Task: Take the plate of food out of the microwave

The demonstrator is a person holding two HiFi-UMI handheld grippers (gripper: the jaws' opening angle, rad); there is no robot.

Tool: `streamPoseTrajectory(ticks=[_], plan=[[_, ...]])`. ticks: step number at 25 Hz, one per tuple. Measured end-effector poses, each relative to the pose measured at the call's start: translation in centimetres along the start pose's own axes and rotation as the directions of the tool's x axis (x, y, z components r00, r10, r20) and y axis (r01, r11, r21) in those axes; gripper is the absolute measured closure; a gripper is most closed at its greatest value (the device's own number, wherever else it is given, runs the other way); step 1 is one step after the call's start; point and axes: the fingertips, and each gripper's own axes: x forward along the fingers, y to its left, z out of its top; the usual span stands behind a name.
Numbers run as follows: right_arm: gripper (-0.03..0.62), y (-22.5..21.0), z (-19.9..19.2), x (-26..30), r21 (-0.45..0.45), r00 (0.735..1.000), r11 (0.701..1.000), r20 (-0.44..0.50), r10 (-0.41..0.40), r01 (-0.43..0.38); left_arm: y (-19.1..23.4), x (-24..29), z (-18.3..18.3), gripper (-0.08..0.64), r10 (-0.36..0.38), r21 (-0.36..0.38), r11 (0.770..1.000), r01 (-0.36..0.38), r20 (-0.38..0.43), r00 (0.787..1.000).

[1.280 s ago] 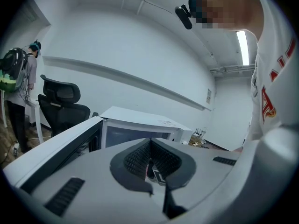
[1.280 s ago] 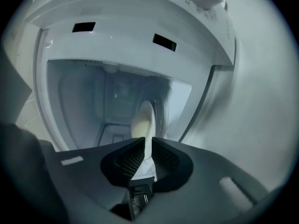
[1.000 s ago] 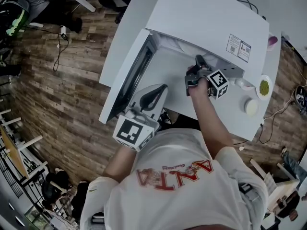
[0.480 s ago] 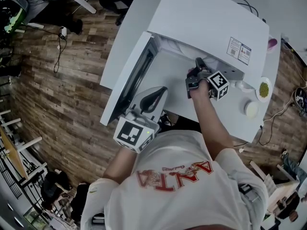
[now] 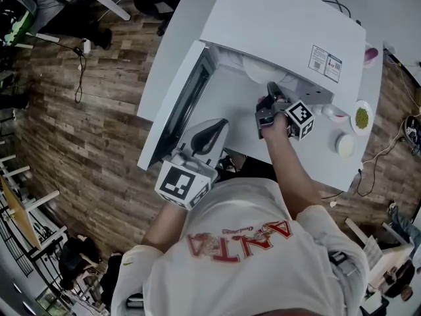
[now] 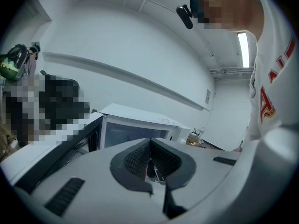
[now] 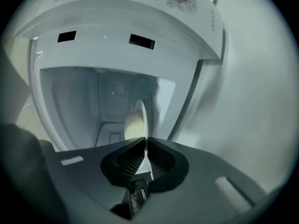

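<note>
The right gripper [image 7: 144,146] is clamping the white plate [image 7: 136,122] by its rim, the plate reaching ahead of its jaws into the open microwave [image 5: 283,25]. The left gripper [image 6: 150,155] is hanging closed, empty.

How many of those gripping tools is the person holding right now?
2. The left hand-held gripper hangs by the open microwave door; the right hand-held gripper grips the plate at the mouth of the microwave.

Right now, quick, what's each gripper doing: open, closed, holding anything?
Left gripper: closed, nothing between its jaws.
Right gripper: closed on the rim of the plate.
</note>
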Motion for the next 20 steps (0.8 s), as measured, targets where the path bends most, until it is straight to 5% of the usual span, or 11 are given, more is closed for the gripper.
streamPoseTrajectory(ticks=[20], plan=[[0.571,1.7,0.4,0.0,0.025,0.992,0.992,0.009,0.125,-0.125,-0.4,-0.9,-0.1,0.551,-0.009,0.007,1.000,0.009,-0.004,1.000]])
